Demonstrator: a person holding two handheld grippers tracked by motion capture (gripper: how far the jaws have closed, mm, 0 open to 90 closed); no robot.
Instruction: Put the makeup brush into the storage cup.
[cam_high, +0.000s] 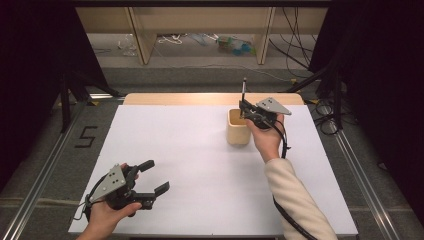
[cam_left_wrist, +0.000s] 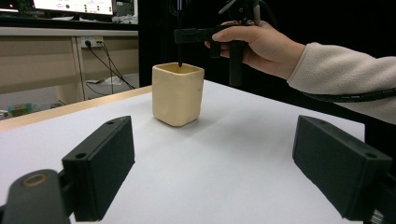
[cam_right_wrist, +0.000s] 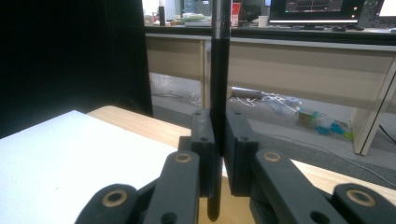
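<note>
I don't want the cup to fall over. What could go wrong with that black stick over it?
The right gripper holds the black stick upright, its tip at the cup's rim. If it comes down off-centre, it might catch the rim and tip the cup. The stick could also slip in the fingers. The left gripper is open and far off, so nothing steadies the cup.

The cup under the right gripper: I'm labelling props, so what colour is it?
Pale cream-yellow, plain with no pattern. The cup shows best in the left gripper view.
</note>
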